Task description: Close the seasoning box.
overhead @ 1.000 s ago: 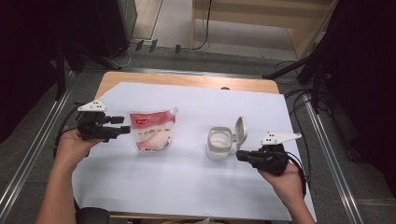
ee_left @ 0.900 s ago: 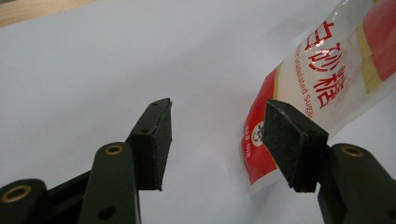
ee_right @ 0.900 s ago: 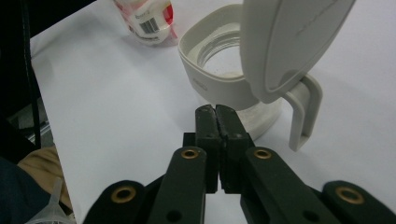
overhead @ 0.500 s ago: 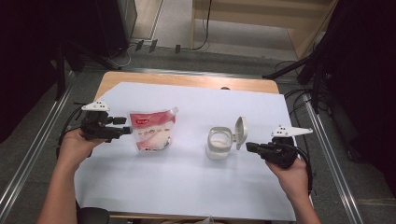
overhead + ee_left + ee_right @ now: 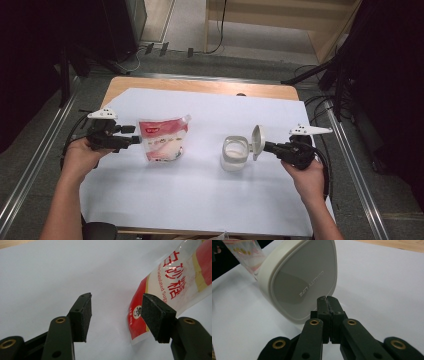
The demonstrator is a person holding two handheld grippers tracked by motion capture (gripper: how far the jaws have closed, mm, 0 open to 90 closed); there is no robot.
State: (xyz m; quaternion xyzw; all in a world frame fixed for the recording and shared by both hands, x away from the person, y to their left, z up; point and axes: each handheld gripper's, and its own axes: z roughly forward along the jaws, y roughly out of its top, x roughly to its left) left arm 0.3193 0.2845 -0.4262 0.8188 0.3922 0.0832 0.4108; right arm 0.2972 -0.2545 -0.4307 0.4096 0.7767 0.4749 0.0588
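Left gripper [image 5: 115,312]: jaws apart, gripping nothing, at sugar pouch [image 5: 162,140] corner, counter's left half.
Right gripper [image 5: 327,300]: jaws together, tips at raised lid [image 5: 299,282] of white container [image 5: 234,154].
Writing: "Granulated Sugar"; lid "QUALITY LIFE".

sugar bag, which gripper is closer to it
Left. The left gripper sits open right beside the sugar bag, at its left edge. The right gripper is across the table, shut, by the container lid.

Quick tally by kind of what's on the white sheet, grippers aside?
Sugar pouch: 1
White container with flip lid open: 1
Total: 2
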